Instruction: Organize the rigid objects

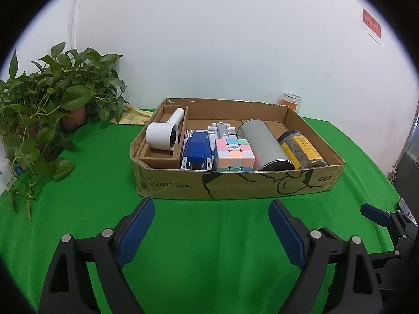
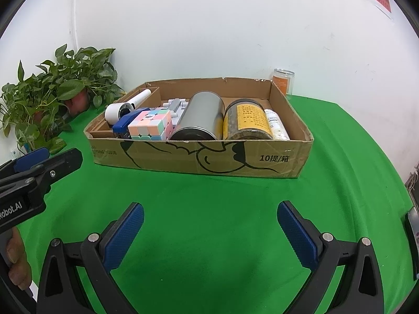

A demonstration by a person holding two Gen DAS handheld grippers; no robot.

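Both grippers sit low over the green tabletop (image 1: 209,235) with nothing between the jaws. Left gripper (image 1: 210,229) has its jaws spread wide, blue pads facing each other across bare cloth. Same deal for the right gripper (image 2: 210,231), jaws spread, nothing pinched. In the right wrist view you can also see the left one poking in at the left edge, with a bit of the person's hand (image 2: 17,261) behind it.

Straight ahead of both sets of jaws, a little way off and not touching, is the box (image 1: 235,183), a shallow cardboard tray with everything packed in. From the left jaw's side across to the right: a white fan (image 1: 163,133) lying in its own cardboard compartment, then a blue stapler (image 1: 196,149), a pastel cube (image 1: 234,154) with a grey-white gadget (image 1: 222,129) behind it, a big metal can (image 1: 264,144) on its side, and a jar (image 1: 301,146) with a yellow label, also lying down. The right wrist view shows a small white bottle (image 2: 276,124) squeezed between the jar and the box wall.

Beyond the box's far right corner stands a clear cup (image 1: 292,100). Plants (image 1: 52,91) are way off past the left jaw.
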